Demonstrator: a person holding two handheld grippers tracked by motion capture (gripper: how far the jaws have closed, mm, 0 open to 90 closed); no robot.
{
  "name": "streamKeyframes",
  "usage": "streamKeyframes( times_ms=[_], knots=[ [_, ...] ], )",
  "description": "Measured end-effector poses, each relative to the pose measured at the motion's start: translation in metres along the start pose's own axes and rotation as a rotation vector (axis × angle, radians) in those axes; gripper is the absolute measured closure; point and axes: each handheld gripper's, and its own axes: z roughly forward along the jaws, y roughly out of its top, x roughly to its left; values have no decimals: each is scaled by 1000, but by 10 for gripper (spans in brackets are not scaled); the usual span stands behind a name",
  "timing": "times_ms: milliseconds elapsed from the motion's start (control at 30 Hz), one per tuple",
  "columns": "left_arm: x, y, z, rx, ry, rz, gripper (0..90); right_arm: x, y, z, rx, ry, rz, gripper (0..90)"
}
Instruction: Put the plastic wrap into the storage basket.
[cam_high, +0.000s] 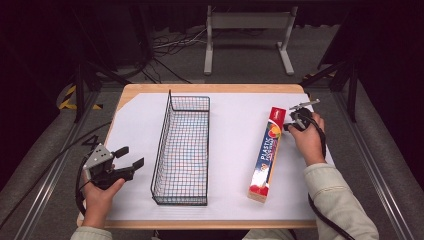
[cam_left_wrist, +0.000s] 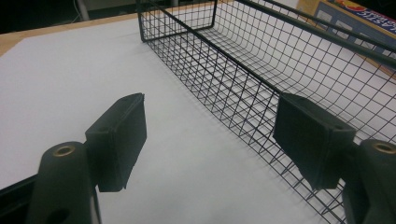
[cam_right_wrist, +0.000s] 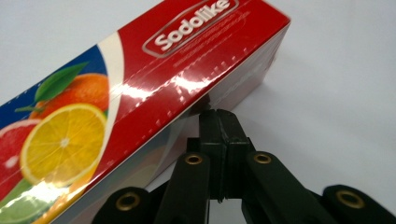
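While right claw (cam_right_wrist: 219, 122) nudges box (cam_right_wrist: 140, 84) edge.

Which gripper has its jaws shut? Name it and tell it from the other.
The right gripper, by the red far end of the plastic wrap box: its jaws are pressed together. The left gripper, beside the wire basket, has its jaws spread apart.

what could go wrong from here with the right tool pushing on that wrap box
The right tool is shut, its tip against the side of the plastic wrap box near its far end. A push there would likely swing the long box rather than slide it straight, and its near end already lies close to the table's front edge.
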Motion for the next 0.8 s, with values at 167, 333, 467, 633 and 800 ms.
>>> streamKeyframes(
  times_ms=[167, 333, 467, 633, 800],
  knots=[
    [0, 0, 0, 1, 1, 0, 262, 13, 6, 7, -17, 22, -57, 877],
    [1, 0, -1, -2, 7, -5, 262, 25, 11, 14, -15, 33, -97, 880],
    [1, 0, 0, -1, 6, -5, 263, 36, 14, 19, -25, 79, -131, 881],
    [0, 0, 0, -2, 3, -3, 263, 46, 17, 22, -27, 111, -156, 877],
    [2, 0, -1, -2, 8, -8, 265, 58, 20, 25, -39, 137, -190, 877]
  ],
)
